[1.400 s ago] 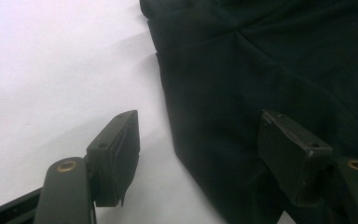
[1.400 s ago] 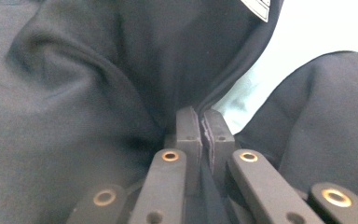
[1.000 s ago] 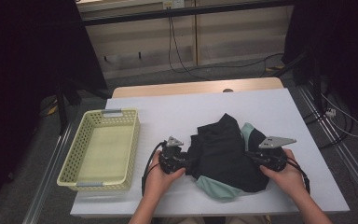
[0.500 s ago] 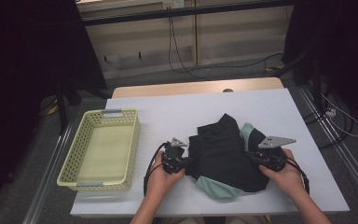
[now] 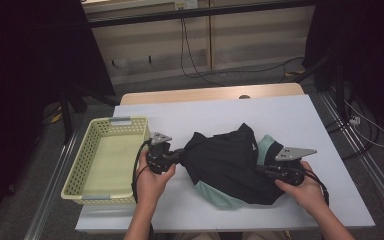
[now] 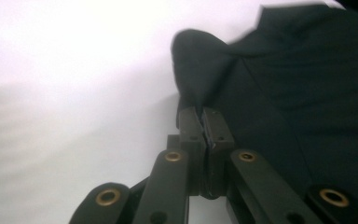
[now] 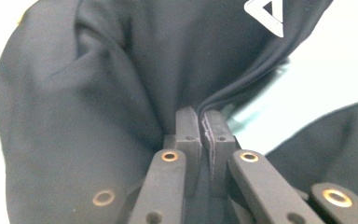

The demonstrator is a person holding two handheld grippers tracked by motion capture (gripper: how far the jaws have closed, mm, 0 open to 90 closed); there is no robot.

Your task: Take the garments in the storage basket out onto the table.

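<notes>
Both grippers are pinching a dark garment (image 5: 230, 162) that is lying crumpled on the white table (image 5: 220, 112), between the two hands. The left gripper (image 5: 179, 156) is clamping the garment's left edge; its jaws have just been closing, and in the left gripper view the left gripper (image 6: 206, 122) is showing its pads pressed together on a fold of black cloth (image 6: 279, 84) rising just ahead of them. The right gripper (image 5: 260, 170) is pinching the opposite edge; in the right gripper view the right gripper (image 7: 200, 122) is standing shut on a dark hem, with the garment's pale lining (image 7: 265, 119) just to the right of the jaws and a white triangular logo (image 7: 266, 13) further ahead. In the high view that mint lining (image 5: 215, 194) is peeking out below the dark cloth, on the near side between the grippers.

Step in hand, as judged: the two-point grasp is being completed, with the garment being taken by its sides, probably for spreading or folding. The basket (image 5: 77, 165) is sitting just outside the left gripper, apart from the garment.

The next move is likely calling for both grippers lifting or drawing apart together, keeping the pinch firm so neither thin edge is slipping free, and keeping the left hand from knocking the basket rim.
</notes>
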